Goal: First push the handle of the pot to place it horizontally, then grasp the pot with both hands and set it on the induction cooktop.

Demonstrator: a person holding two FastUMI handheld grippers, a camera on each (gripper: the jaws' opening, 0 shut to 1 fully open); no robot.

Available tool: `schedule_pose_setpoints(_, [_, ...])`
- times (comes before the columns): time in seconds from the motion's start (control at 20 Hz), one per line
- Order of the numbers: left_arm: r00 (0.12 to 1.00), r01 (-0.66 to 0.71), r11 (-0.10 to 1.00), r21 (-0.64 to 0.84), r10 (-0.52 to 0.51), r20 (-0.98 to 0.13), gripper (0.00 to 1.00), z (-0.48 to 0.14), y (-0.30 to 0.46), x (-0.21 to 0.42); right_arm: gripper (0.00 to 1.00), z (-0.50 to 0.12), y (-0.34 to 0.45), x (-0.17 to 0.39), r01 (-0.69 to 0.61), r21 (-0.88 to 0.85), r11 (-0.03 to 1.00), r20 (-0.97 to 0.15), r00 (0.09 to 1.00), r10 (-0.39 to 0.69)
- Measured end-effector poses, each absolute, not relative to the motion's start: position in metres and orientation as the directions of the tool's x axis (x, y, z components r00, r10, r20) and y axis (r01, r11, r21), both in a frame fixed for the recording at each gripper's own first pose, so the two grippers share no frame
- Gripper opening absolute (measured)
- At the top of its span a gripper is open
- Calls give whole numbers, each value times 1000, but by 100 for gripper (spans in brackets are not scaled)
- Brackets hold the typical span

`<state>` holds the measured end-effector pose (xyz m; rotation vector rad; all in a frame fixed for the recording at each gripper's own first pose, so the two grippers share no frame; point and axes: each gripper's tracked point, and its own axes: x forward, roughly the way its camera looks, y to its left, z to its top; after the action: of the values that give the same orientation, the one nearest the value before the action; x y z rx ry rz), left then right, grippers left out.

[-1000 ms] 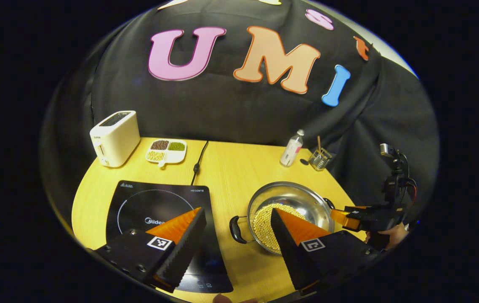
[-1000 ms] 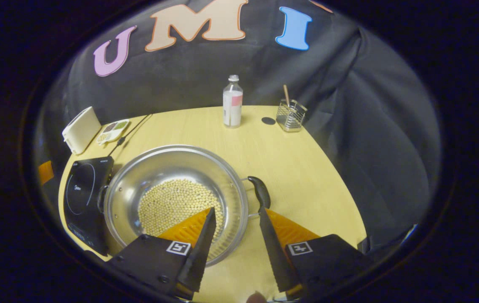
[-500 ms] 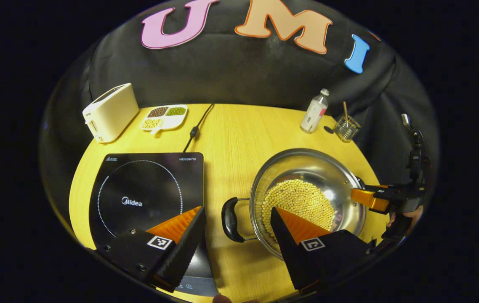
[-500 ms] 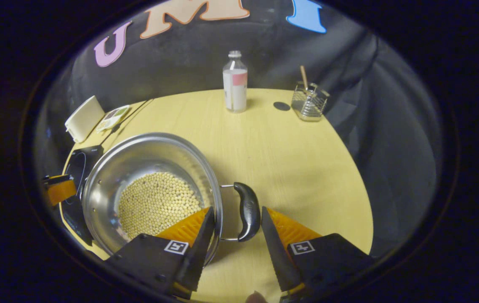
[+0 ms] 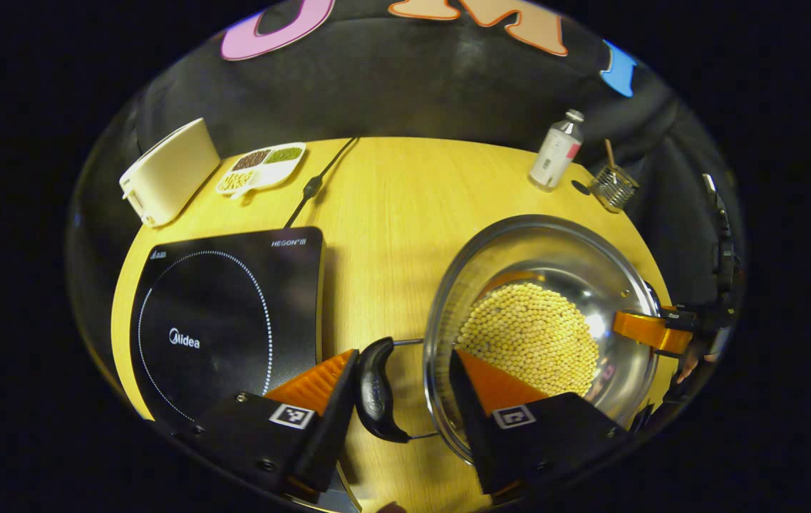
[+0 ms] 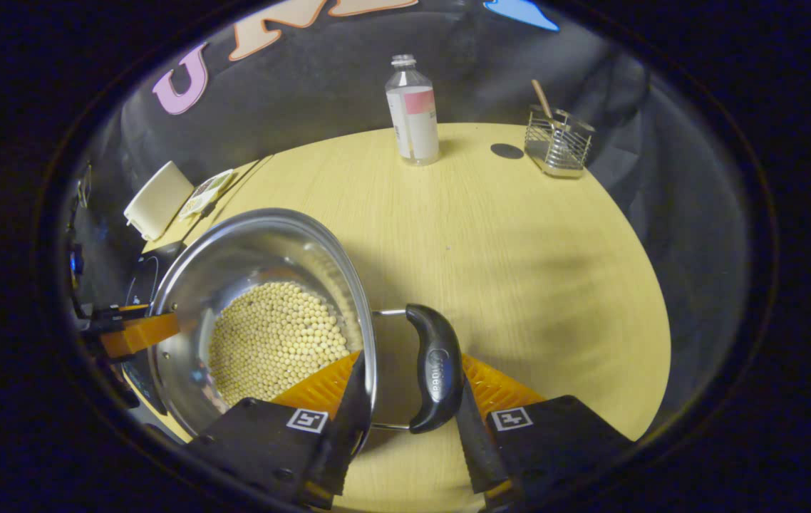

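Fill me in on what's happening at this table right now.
A person with a gripper in each hand is lining up to lift the steel pot of beans. The left gripper straddles one black side handle, the right gripper the other handle, jaws open on both. The pot sits on the table beside the induction cooktop, not yet lifted.

Dim booth, warm overhead light on the table (image 5: 391, 206), glare inside the pot (image 5: 594, 324), fisheye-bent edges.

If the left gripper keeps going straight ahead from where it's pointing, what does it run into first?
Likely the pot's left handle, which sits between the left gripper's open fingers, touching or nearly touching one; the pot wall follows. Depth is unclear.
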<state>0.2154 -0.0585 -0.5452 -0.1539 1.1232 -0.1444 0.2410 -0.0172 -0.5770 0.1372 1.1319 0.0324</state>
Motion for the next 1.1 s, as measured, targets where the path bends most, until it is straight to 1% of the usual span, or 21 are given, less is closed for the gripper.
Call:
schedule_pose_setpoints(0.05, [418, 28, 977, -210, -202, -886, 67, -547, -61, 216, 59, -578, -16, 240, 44, 141, 989, -902, 418, 110])
schedule_pose_setpoints(0.1, [422, 32, 976, -214, -207, -883, 68, -545, -59, 217, 59, -584, -15, 243, 57, 143, 988, -902, 417, 107])
schedule_pose_setpoints(0.15, [419, 38, 976, -213, -209, -883, 65, -547, -60, 217, 59, -578, -16, 239, 63, 149, 987, -901, 420, 109])
schedule_pose_setpoints(0.25, [405, 25, 975, -220, -211, -889, 61, -544, -60, 212, 48, -576, -16, 238, 60, 149, 987, -906, 408, 111])
schedule_pose_setpoints(0.3, [407, 16, 972, -233, -219, -887, 60, -539, -61, 210, 49, -574, -16, 239, 68, 156, 985, -902, 416, 114])
schedule_pose_setpoints(0.35, [416, 10, 971, -239, -222, -882, 59, -536, -61, 208, 43, -569, -15, 241, 70, 166, 984, -897, 425, 121])
schedule_pose_setpoints(0.5, [461, 29, 975, -222, -210, -862, 59, -514, -50, 211, 42, -548, -8, 237, 58, 175, 983, -880, 456, 130])
schedule_pose_setpoints(0.6, [476, 19, 976, -216, -199, -857, 59, -501, -38, 209, 42, -537, 5, 238, 59, 194, 979, -873, 466, 145])
schedule_pose_setpoints(0.65, [477, 11, 977, -212, -192, -858, 61, -495, -30, 206, 48, -531, 14, 238, 55, 205, 977, -868, 472, 156])
schedule_pose_setpoints(0.8, [494, 5, 982, -188, -166, -854, 59, -479, 3, 201, 48, -521, 45, 236, 33, 233, 972, -860, 474, 190])
schedule_pose_setpoints(0.95, [484, -16, 981, -192, -161, -860, 59, -478, 39, 191, 48, -517, 84, 230, 22, 241, 970, -860, 468, 203])
schedule_pose_setpoints(1.1, [477, -3, 979, -203, -177, -861, 59, -483, 76, 190, 47, -517, 123, 224, 33, 236, 971, -865, 462, 195])
